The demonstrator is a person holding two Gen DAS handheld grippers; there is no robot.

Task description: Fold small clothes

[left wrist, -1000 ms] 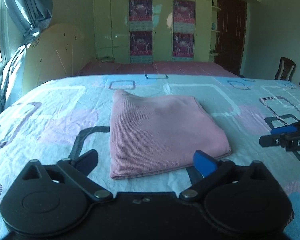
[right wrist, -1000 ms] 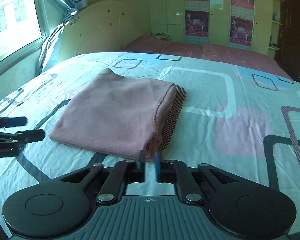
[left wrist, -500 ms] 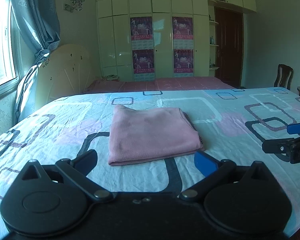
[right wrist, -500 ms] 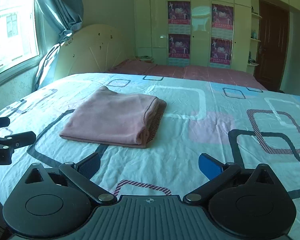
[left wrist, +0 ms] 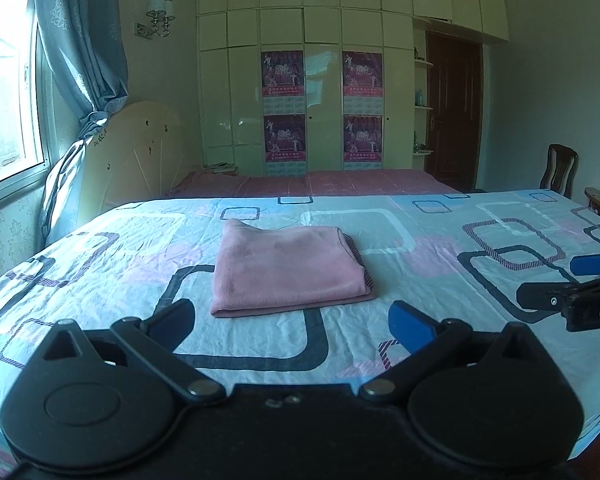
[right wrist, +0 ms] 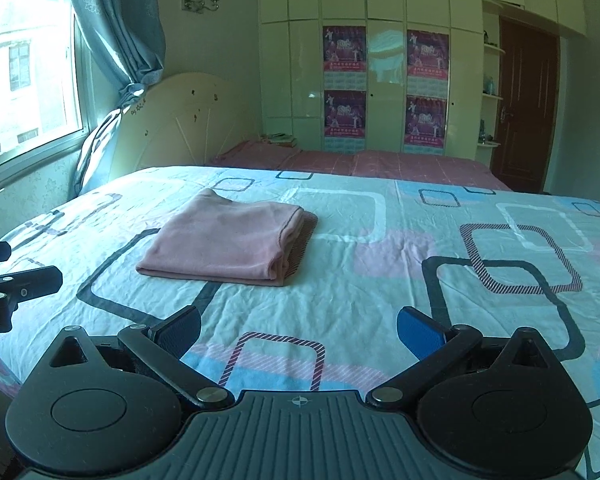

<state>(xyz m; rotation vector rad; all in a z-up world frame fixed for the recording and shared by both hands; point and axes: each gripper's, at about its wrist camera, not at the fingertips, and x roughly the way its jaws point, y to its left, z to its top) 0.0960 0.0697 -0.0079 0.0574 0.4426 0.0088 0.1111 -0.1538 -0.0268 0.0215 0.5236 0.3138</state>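
your left gripper [left wrist: 290, 320] is released, fingers spread and holding nothing. your right gripper [right wrist: 298, 330] is likewise released and empty. the pink garment [left wrist: 288, 270] lies folded in a flat rectangle on the patterned bedsheet [left wrist: 420, 248], ahead of both grippers and apart from them. judged finding: the fold looks complete. risks: the striped under-layer protrudes at the right edge [right wrist: 300, 246], so any nudge there could splay the layers. if you regrip, pinching only the top layer would peel the fold open. the sheet is wrinkled; dragging could bunch it.
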